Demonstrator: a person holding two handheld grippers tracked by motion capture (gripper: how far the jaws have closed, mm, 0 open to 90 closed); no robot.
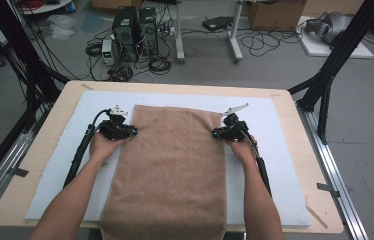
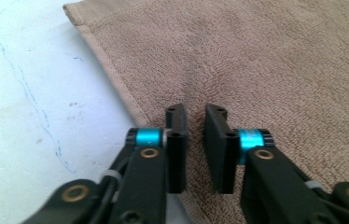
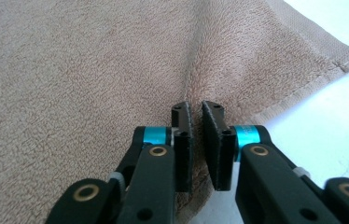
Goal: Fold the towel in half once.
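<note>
Robotics lab or test workshop. Grey floor; computer towers (image 1: pixel 135 32) and tangled cables (image 1: pixel 157 62) at far left; cardboard boxes (image 1: pixel 275 14) at far right; black frame struts (image 1: pixel 335 55) flanking a wooden worktop (image 1: pixel 285 97).

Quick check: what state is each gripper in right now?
Left gripper: nearly closed, pinching a ridge of the towel near its side edge.
Right gripper: nearly closed, pinching the towel likewise.

Under your work lies a white mat (image 1: pixel 275 150) on a pale wooden desk (image 1: pixel 55 115). Beyond the desk you see two black computer towers (image 1: pixel 135 32) on the grey floor (image 1: pixel 365 125) among tangled cables (image 1: pixel 270 40), with cardboard boxes (image 1: pixel 275 14) farther back.
</note>
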